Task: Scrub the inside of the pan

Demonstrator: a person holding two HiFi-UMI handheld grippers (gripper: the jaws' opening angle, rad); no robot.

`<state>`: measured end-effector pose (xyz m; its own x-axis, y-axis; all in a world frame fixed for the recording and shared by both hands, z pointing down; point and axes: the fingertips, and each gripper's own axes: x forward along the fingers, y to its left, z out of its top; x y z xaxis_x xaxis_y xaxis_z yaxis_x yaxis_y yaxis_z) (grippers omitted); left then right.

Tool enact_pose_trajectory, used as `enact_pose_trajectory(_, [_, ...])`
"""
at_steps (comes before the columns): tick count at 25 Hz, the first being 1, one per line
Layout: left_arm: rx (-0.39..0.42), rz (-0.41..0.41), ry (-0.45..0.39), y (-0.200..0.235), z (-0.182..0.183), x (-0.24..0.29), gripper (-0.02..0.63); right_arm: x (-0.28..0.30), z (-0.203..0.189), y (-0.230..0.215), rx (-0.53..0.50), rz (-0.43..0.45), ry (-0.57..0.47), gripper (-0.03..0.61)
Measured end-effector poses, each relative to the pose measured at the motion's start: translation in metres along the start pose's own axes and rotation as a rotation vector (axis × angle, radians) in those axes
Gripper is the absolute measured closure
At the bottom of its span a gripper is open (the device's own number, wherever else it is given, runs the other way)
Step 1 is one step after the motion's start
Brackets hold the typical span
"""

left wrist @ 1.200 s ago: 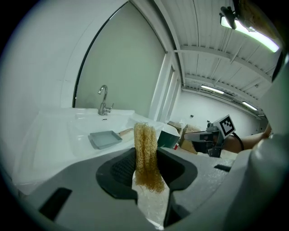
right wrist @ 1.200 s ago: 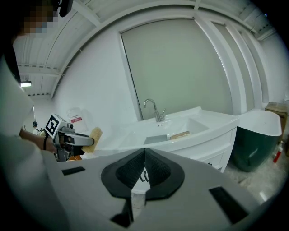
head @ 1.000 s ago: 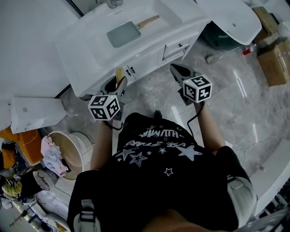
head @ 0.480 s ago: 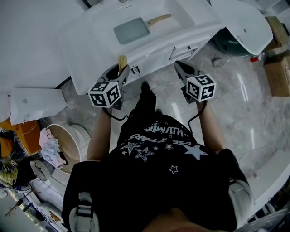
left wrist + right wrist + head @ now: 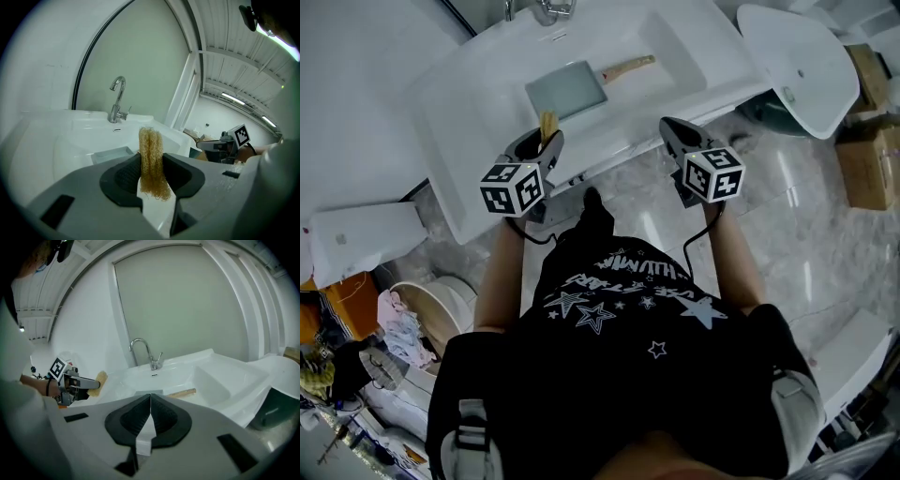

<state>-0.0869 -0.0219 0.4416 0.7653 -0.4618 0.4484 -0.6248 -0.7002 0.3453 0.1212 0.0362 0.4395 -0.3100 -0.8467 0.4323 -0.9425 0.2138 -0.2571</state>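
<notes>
A square grey-blue pan [image 5: 566, 90] with a wooden handle [image 5: 628, 67] lies in the white sink basin [image 5: 502, 80]. In the left gripper view the pan [image 5: 111, 154] shows just beyond the jaws. My left gripper [image 5: 546, 141] is shut on a tan fibrous scrubber [image 5: 152, 161], which sticks up between the jaws; it hangs over the sink's front rim, short of the pan. My right gripper [image 5: 667, 127] is shut with nothing in it, at the sink's front edge to the right of the pan. From the right gripper view the wooden handle [image 5: 182, 393] lies ahead.
A chrome tap [image 5: 117, 98] stands at the back of the sink. A second white basin [image 5: 797, 66] sits to the right, with cardboard boxes [image 5: 872, 150] on the marble floor. A bucket with cloths [image 5: 417, 323] stands at the lower left.
The person has stepped up to the sink. Both grippers moved forward from above the floor to the sink's front rim, the left still holding the scrubber.
</notes>
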Motion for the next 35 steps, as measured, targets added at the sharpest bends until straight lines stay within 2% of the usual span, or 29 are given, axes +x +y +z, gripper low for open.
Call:
enact_pose_trajectory(6, [-0.013, -0.024, 0.038, 0.035, 0.020, 0.036, 0.479, 0.049, 0.025, -0.021, -0.004, -0.030, 0.029, 0.571])
enact_pose_trajectory(13, [-0.070, -0.060, 0.064, 0.071, 0.033, 0.068, 0.479, 0.092, 0.054, -0.049, -0.011, -0.108, 0.044, 0.571])
enact_pose_trajectory(19, [-0.131, -0.077, 0.093, 0.088, 0.028, 0.085, 0.479, 0.114, 0.053, -0.071, -0.076, -0.163, 0.136, 0.571])
enact_pose_trajectory(22, [-0.155, -0.073, 0.107, 0.087, 0.021, 0.091, 0.479, 0.126, 0.049, -0.083, -0.173, -0.165, 0.211, 0.569])
enact_pose_trajectory(26, [-0.164, -0.043, 0.112, 0.088, 0.021, 0.104, 0.479, 0.147, 0.044, -0.098, -0.341, -0.117, 0.328, 0.569])
enact_pose_trajectory(30, [-0.181, 0.014, 0.112, 0.087, 0.024, 0.113, 0.479, 0.166, 0.030, -0.108, -0.415, -0.018, 0.439, 0.568])
enact_pose_trajectory(33, [-0.190, 0.024, 0.121, 0.079, 0.025, 0.119, 0.479, 0.176, 0.017, -0.116, -0.483, 0.048, 0.516, 0.506])
enact_pose_trajectory(35, [-0.186, 0.040, 0.135, 0.078, 0.023, 0.126, 0.479, 0.184, 0.010, -0.124, -0.544, 0.074, 0.560, 0.500])
